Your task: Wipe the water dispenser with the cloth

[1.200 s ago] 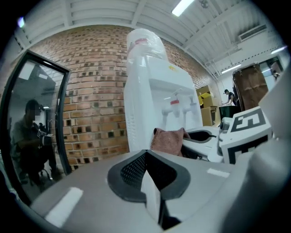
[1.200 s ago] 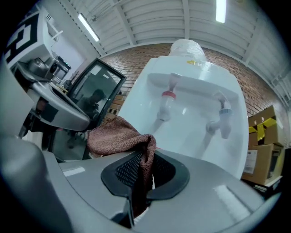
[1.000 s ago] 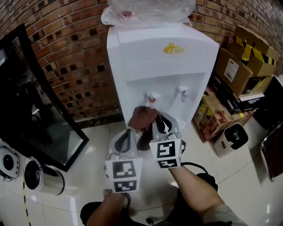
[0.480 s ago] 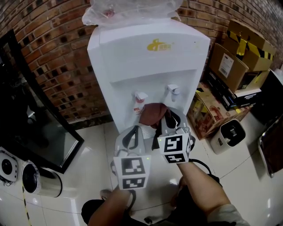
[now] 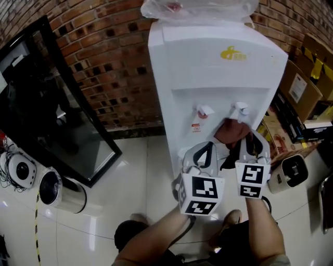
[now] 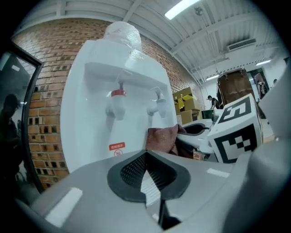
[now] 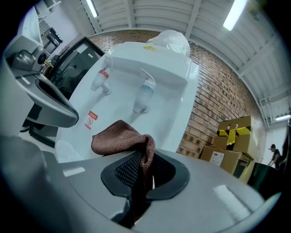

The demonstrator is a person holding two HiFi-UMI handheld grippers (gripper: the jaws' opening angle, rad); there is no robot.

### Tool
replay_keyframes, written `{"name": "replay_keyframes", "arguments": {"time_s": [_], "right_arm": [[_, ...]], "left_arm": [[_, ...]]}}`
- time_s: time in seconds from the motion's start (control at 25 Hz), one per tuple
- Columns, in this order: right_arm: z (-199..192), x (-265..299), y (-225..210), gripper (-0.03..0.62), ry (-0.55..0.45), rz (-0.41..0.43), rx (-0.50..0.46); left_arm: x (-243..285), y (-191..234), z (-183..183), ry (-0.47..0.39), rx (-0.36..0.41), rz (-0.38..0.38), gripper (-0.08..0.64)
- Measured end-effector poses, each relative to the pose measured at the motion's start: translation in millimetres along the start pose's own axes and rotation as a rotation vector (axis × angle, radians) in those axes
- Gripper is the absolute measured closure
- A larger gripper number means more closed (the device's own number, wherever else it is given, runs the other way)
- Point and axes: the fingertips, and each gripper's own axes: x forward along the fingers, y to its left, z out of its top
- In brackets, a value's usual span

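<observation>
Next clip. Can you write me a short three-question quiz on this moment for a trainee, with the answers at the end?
1. True or false: the left tongs hold the cloth.
2. In the head view, what stands to the right of the water dispenser? A) cardboard boxes B) a ladder C) a sink
3. Short answer: what lies over the top of the water dispenser?

Key:
1. False. The right tongs are shut on the cloth, and the left tongs are shut with nothing between them.
2. A
3. Crumpled clear plastic.
</observation>
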Motion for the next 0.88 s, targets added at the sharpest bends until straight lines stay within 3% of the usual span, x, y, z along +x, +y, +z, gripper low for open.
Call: {"name": "replay_keyframes", "arguments": {"time_s": [0.44,0.68,0.88], "right_arm": [[-28.1,-14.0,-54.2,0.543,0.035,-0.086,0.021],[-48.6,-1.4,-50.3,0.543,0.083,-0.033,0.009],[-38.0,-8.0,-49.9,0.541,0.057,0.002,0.052]], "left_arm": [[23.0,-38.5,15.5,-0.036,-0.047,-0.054,0.560],[31.5,-53.3,11.3,-0.023,-0.046,-0.056,0.560],[25.7,-46.4,2.5,-0.001,-0.015,-0.027,0.560]]}}
